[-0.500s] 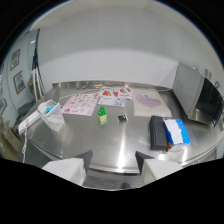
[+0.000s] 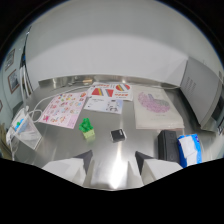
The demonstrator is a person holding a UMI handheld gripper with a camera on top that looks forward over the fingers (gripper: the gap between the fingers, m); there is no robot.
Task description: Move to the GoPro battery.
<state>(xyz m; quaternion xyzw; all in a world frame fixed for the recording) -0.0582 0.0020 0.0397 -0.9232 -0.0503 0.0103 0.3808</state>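
The GoPro battery (image 2: 117,134), a small dark block, lies on the shiny metal table (image 2: 60,150) a short way ahead of my gripper (image 2: 112,167), roughly in line with the gap between the fingers. Both fingers show pale at the bottom of the gripper view, the left finger (image 2: 75,169) and the right finger (image 2: 152,167) standing apart with only bare table between them. The gripper is open and holds nothing.
A green toy block (image 2: 87,128) sits just left of the battery. Beyond them lie several printed sheets (image 2: 65,107) and a pale patterned mat (image 2: 152,107). A black box (image 2: 167,145) with a blue-and-white pack (image 2: 190,149) is at the right, a clear plastic container (image 2: 22,131) at the left.
The gripper has moved forward and lower over the table. The battery and green block now sit nearer the fingertips and look larger.
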